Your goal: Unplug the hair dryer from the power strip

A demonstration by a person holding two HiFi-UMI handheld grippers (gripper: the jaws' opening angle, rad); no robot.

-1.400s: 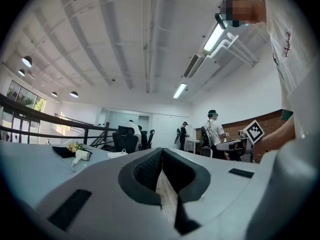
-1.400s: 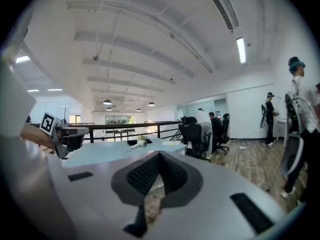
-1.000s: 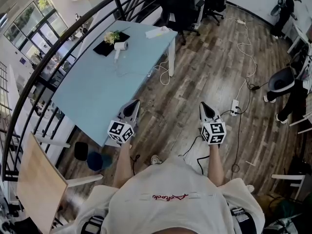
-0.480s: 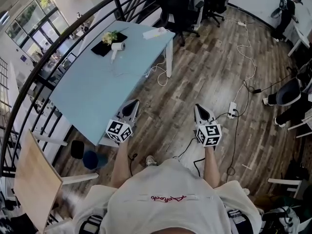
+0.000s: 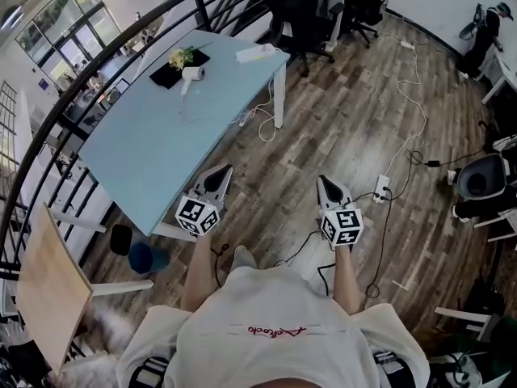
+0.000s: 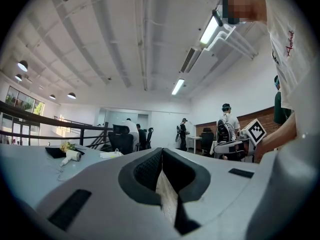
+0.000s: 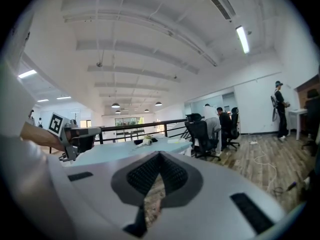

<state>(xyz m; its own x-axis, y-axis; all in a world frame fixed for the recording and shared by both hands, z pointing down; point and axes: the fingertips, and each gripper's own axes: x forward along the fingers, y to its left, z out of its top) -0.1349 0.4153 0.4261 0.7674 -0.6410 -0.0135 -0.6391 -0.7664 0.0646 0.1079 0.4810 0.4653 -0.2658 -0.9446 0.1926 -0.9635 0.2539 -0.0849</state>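
A white hair dryer (image 5: 192,74) lies on the far end of the light blue table (image 5: 153,152); it also shows small in the left gripper view (image 6: 70,155) and the right gripper view (image 7: 143,142). Its thin cord (image 5: 260,124) runs across the table and hangs off the right edge. A white power strip (image 5: 380,188) with black cables lies on the wooden floor to the right. My left gripper (image 5: 218,175) is shut and empty by the table's near corner. My right gripper (image 5: 325,183) is shut and empty over the floor, short of the power strip.
A black tray with flowers (image 5: 182,61) sits behind the dryer, and a white object (image 5: 258,52) lies at the table's far corner. Black office chairs (image 5: 303,10) stand beyond. A black railing (image 5: 48,128) curves along the left. White cables (image 5: 416,95) trail over the floor.
The view has shifted as the person steps forward. The table's near corner now lies closer to the left gripper. Both grippers stay shut and empty.
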